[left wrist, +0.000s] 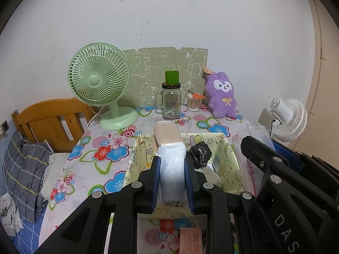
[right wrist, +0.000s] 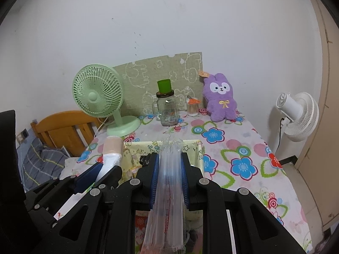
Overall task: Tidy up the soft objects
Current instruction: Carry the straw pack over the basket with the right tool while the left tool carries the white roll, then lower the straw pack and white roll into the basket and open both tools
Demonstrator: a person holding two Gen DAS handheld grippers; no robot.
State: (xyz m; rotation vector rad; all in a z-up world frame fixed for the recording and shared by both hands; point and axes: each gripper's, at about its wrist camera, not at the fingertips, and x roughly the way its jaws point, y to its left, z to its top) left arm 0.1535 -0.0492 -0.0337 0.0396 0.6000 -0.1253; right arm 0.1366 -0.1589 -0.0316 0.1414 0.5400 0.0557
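My left gripper (left wrist: 172,165) is shut on a rolled soft bundle (left wrist: 169,148), white plastic at the near end and beige at the far end, held above a yellow cartoon-print fabric bin (left wrist: 231,158). A crumpled black bag (left wrist: 199,153) lies inside the bin. My right gripper (right wrist: 170,165) is shut on a clear plastic package (right wrist: 169,182) that runs between the pads, over the same bin (right wrist: 199,148). In the right wrist view the left gripper (right wrist: 99,169) and its bundle (right wrist: 112,150) show at the left. A purple plush rabbit (left wrist: 222,95) sits at the table's back.
On the floral tablecloth (right wrist: 243,148) stand a green desk fan (left wrist: 99,82), a glass jar mug with a green cup on top (left wrist: 171,99) and a cotton-swab jar (left wrist: 193,102). A wooden bed with a plaid pillow (left wrist: 25,165) lies left; a white fan (right wrist: 296,114) stands right.
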